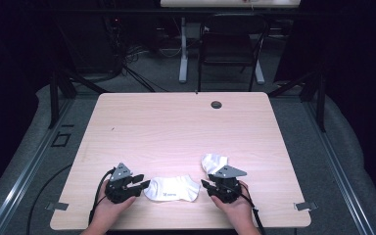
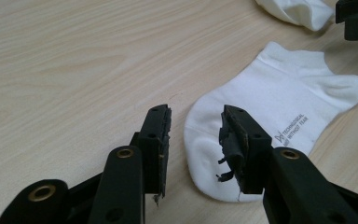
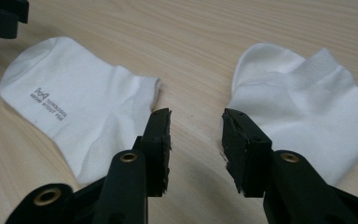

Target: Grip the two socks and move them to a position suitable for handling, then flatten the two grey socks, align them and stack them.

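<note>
Left hand (image 1: 108,208): comes in from the bottom edge of the high view and grips the left gripper from behind.
Left gripper (image 1: 144,185): low over the near part of the table, pointing across toward the other gripper; jaws stand apart, with a clear gap between the pads and nothing clamped.
Left gripper's own view: bare wood shows in the gap (image 2: 196,140); the toe end of the printed sock lies just ahead of and under the right-hand jaw, though I cannot tell whether that pad touches it.
Printed sock (image 1: 172,188): a white ankle sock lying flat on the table between the two grippers, its toe at the left gripper's tips, its cuff near the right gripper; small grey lettering on its side.
Table (image 1: 176,127): light wood, with a dark round grommet (image 1: 216,105) far ahead of both grippers.
Right gripper (image 1: 205,185): low over the table, jaws apart and empty; in its own view bare wood lies between the pads (image 3: 196,140).
Second sock (image 1: 214,162): white, rumpled, just beyond the right gripper; in the right gripper view it lies beside the right-hand jaw, the printed sock beside the left-hand jaw.
Right hand (image 1: 235,208): holds the right gripper from the near edge.
</note>
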Demonstrator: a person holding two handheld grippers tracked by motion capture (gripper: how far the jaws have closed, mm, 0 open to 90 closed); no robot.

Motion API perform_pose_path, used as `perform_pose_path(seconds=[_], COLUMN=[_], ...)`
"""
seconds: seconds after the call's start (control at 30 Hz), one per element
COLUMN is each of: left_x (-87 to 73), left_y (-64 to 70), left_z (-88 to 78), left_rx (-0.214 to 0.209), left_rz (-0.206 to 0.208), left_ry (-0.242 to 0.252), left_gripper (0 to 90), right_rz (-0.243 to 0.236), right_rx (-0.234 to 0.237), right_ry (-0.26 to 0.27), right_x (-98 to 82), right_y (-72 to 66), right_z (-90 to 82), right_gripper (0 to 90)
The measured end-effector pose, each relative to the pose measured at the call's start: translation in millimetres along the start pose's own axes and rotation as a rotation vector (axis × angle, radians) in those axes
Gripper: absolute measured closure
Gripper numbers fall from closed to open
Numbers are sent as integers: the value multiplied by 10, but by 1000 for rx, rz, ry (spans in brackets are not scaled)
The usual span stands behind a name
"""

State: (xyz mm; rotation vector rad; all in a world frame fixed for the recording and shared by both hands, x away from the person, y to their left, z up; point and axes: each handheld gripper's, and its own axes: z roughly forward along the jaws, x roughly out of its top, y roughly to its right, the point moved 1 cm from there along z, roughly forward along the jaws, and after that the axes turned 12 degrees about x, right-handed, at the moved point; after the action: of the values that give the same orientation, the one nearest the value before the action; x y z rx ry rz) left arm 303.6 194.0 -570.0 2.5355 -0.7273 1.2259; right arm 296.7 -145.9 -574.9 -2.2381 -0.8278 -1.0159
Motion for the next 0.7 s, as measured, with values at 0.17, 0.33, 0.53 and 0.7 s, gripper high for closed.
perform_pose_path(seconds=[0.17, 0.33, 0.53, 0.7], left_x=[15, 11, 15, 29], left_y=[-41, -102, -171, -173], left_z=[-10, -32, -31, -20], left_rx=[8, 16, 17, 11], left_rz=[-21, -34, -50, -62], left_ry=[1, 7, 8, 14], left_gripper=[576, 557, 527, 515], right_rz=[22, 55, 126, 142], right_rx=[-43, -66, -83, -111], right_ry=[13, 12, 11, -17], right_x=[32, 60, 132, 208], right_y=[55, 169, 332, 438], right_z=[-54, -190, -303, -257], right_gripper=[585, 578, 635, 638])
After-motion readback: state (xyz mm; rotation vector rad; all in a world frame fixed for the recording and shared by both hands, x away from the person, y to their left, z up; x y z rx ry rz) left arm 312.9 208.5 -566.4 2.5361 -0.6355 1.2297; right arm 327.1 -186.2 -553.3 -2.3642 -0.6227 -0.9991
